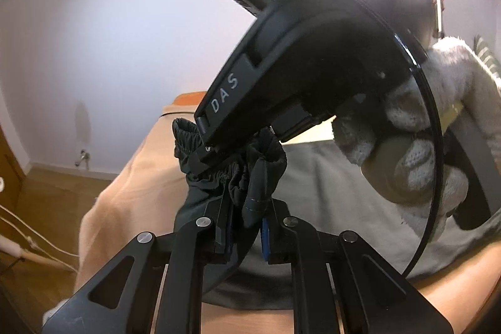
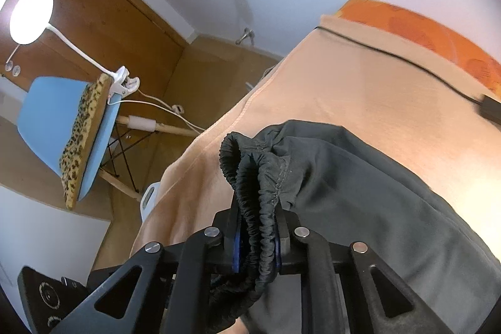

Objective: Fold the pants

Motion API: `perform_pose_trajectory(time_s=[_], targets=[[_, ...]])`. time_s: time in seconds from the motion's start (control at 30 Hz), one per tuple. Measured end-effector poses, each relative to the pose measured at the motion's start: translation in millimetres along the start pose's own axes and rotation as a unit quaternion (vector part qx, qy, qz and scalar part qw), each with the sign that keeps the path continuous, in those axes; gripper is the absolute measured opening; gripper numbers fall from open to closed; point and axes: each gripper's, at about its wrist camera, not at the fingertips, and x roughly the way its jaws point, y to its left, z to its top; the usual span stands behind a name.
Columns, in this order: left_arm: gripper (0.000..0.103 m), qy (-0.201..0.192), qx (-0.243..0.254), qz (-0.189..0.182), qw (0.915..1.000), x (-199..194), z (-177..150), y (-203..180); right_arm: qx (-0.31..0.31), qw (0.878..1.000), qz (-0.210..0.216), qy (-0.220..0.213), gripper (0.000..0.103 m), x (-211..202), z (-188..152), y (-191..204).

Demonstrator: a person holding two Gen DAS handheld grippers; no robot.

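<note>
Dark grey pants (image 2: 360, 196) lie on a peach blanket (image 2: 360, 89), with their black elastic waistband (image 2: 250, 177) lifted. My right gripper (image 2: 256, 240) is shut on the bunched waistband. In the left wrist view my left gripper (image 1: 245, 224) is shut on a fold of the pants (image 1: 260, 177) near the waistband. The right gripper's black body (image 1: 297, 61), held in a fuzzy gloved hand (image 1: 416, 155), sits right in front of the left one and pinches the waistband (image 1: 200, 158) just beyond it. The rest of the pants (image 1: 328, 193) spread to the right.
An orange pillow (image 2: 422, 30) and a black cable with adapter (image 2: 488, 108) lie at the blanket's far end. A blue chair (image 2: 62, 127) with a leopard cushion and a clip lamp (image 2: 31, 14) stands on the wooden floor at left. White wall behind.
</note>
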Motion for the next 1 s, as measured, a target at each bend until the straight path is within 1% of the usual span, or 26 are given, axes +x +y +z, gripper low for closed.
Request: perform_pose_trajectory(time_s=[0.17, 0.3, 0.43, 0.63, 0.7, 0.83, 0.9, 0.93, 1.0], targets=[[0.012, 0.001, 0.009, -0.020, 0.9998, -12.8, 17.1, -37.1, 0.018, 0.999, -0.003, -0.028, 0.013, -46.1, -21.5, -15.2], [0.012, 0.006, 0.022, -0.033, 0.9992, -22.3, 30.5, -75.9, 0.039, 0.998, -0.005, -0.050, 0.013, -86.1, -41.2, -32.7], [0.012, 0.009, 0.028, -0.052, 0.9982, -30.5, 40.0, -110.1, 0.050, 0.996, -0.015, -0.069, 0.013, -117.7, -58.8, -43.3], [0.012, 0.010, 0.039, -0.080, 0.9960, -40.2, 48.9, -150.2, 0.070, 0.993, -0.027, -0.093, 0.013, -164.5, -83.3, -64.3], [0.012, 0.010, 0.041, -0.089, 0.9951, -37.4, 52.5, -150.1, 0.075, 0.991, -0.030, -0.102, 0.013, -180.2, -90.6, -71.8], [0.012, 0.009, 0.054, -0.110, 0.9924, -44.9, 63.1, -180.4, 0.087, 0.988, -0.035, -0.124, 0.013, -216.1, -106.8, -87.7], [0.012, 0.013, 0.053, -0.126, 0.9906, -40.6, 67.5, -186.6, 0.095, 0.986, -0.039, -0.134, 0.013, -234.0, -118.8, -95.2], [0.012, 0.016, 0.053, -0.134, 0.9894, -42.3, 68.6, -198.2, 0.100, 0.985, -0.041, -0.138, 0.013, -243.0, -125.5, -99.6], [0.012, 0.019, 0.054, -0.147, 0.9874, -40.7, 71.3, -209.0, 0.105, 0.983, -0.047, -0.144, 0.013, -258.2, -138.3, -107.2]])
